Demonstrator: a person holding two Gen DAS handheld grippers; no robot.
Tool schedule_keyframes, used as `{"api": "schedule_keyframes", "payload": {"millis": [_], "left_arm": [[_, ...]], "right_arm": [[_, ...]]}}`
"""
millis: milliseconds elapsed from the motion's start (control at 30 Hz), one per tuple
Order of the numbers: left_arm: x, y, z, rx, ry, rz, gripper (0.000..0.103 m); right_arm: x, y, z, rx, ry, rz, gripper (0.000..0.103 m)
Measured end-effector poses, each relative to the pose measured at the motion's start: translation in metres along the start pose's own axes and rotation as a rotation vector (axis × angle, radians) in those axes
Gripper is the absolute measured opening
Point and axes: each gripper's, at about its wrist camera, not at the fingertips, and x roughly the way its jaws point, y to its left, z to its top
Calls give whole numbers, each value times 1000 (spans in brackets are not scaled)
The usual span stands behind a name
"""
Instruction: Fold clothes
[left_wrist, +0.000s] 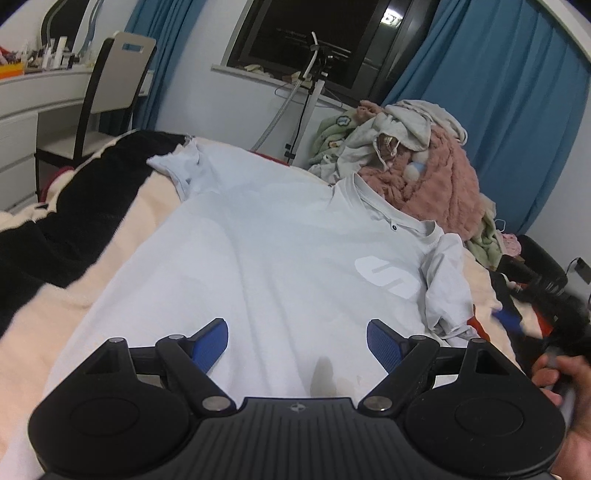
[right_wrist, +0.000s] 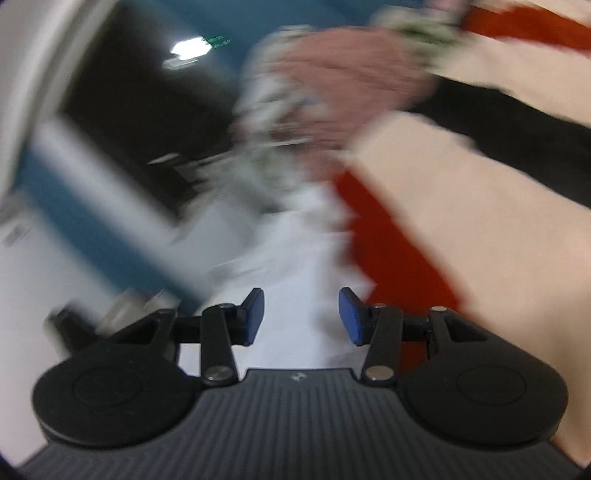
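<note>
A pale blue T-shirt (left_wrist: 258, 254) lies spread flat on the bed, collar at the far right, one sleeve at the far left and one crumpled at the right. My left gripper (left_wrist: 297, 341) is open and empty, just above the shirt's near hem. My right gripper (right_wrist: 301, 314) is open and empty; its view is heavily blurred, with white cloth (right_wrist: 295, 251) ahead of its fingers. The right gripper also shows blurred at the right edge of the left wrist view (left_wrist: 517, 321), held by a hand beside the shirt's right sleeve.
A cream, black and red blanket (left_wrist: 74, 221) covers the bed. A pile of clothes with a pink fluffy garment (left_wrist: 424, 173) sits at the far right. A chair (left_wrist: 103, 103) and white desk stand at the left. A stand (left_wrist: 306, 107) is by the window.
</note>
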Motion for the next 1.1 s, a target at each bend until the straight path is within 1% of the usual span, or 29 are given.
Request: {"api": "schedule_keyframes", "payload": {"millis": [33, 100, 167, 333, 533, 567, 600, 667, 733, 767, 800, 1000, 1067, 1100], "left_arm": [[1, -1, -1, 7, 1, -1, 84], [5, -2, -2, 17, 4, -3, 84], [8, -2, -3, 15, 11, -11, 84], [16, -1, -6, 19, 22, -13, 84], [24, -4, -7, 33, 20, -4, 84], [25, -5, -7, 37, 19, -2, 84], [25, -5, -8, 40, 18, 0, 84], [24, -5, -8, 46, 15, 0, 84], [22, -6, -8, 46, 11, -3, 84], [22, -6, -8, 46, 9, -4, 84], [21, -6, -8, 46, 8, -4, 84], [18, -2, -5, 35, 4, -4, 84], [16, 1, -5, 28, 8, -11, 84], [15, 1, -5, 30, 7, -14, 84]], "right_arm": [[8, -10, 3, 25, 12, -30, 46], [22, -20, 7, 50, 36, -40, 43], [38, -27, 10, 71, 62, -41, 43], [76, -15, 8, 71, 135, 24, 42], [85, -20, 7, 119, 143, 76, 40], [86, -18, 6, 119, 148, 91, 39], [86, -16, 6, 120, 153, 106, 32], [86, -12, 5, 121, 163, 135, 21], [85, -8, 4, 114, 164, 158, 16], [83, -5, 4, 109, 154, 164, 9], [77, -2, 7, 103, 132, 167, 7], [46, 15, 26, 60, -3, 178, 5], [36, 25, 45, -1, -51, 147, 5], [29, 32, 57, -54, -78, 115, 5]]}}
